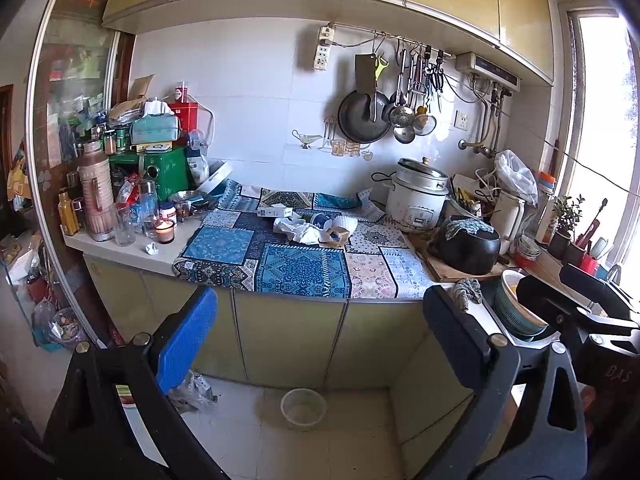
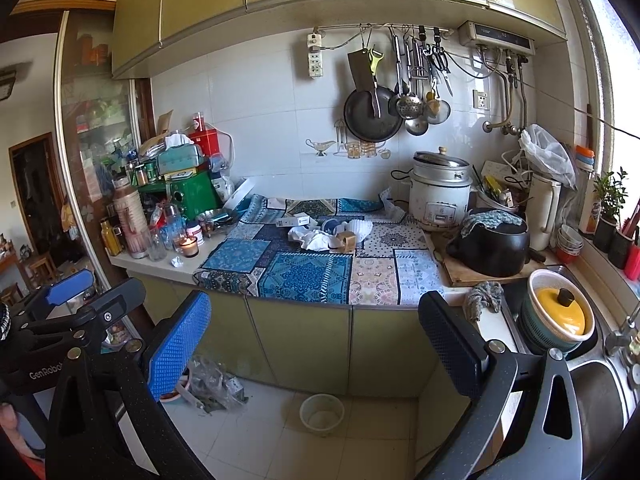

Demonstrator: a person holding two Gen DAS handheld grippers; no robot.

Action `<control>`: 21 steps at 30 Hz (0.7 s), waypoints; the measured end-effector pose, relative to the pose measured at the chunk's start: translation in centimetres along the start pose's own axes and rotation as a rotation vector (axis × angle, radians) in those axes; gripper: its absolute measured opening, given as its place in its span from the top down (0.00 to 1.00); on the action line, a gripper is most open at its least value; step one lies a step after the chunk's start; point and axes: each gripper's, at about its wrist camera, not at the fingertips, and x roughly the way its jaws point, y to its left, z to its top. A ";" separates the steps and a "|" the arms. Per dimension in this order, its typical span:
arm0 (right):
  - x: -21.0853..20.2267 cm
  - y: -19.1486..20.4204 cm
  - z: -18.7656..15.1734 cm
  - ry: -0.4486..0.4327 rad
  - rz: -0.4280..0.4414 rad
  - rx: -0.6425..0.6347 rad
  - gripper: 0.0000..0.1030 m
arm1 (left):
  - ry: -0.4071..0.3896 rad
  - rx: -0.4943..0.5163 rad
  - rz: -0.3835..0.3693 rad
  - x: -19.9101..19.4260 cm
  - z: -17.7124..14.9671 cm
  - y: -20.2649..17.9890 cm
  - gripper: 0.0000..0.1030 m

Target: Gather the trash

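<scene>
A pile of trash lies mid-counter on the blue patterned cloth: crumpled white tissues, a blue-and-white paper cup, a small white box and a brown tape roll. A crumpled paper ball lies on the bare counter at the left. My left gripper is open and empty, held back from the counter in front of the cabinet doors. My right gripper is also open and empty, beside the left one, whose body shows in the right wrist view.
A lit candle stands among jars and bottles at the counter's left. A rice cooker, a black pot on a board and a sink with a colander are at the right. A pale bucket and plastic bags sit on the floor.
</scene>
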 end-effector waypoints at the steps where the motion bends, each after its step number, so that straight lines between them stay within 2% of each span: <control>1: 0.0 0.0 0.0 0.000 0.000 -0.001 0.00 | 0.001 0.000 -0.001 0.2 0.1 -0.1 0.00; 21: 0.0 0.1 -0.3 0.001 -0.006 -0.007 0.00 | 0.001 -0.004 0.004 0.5 0.2 -0.6 0.00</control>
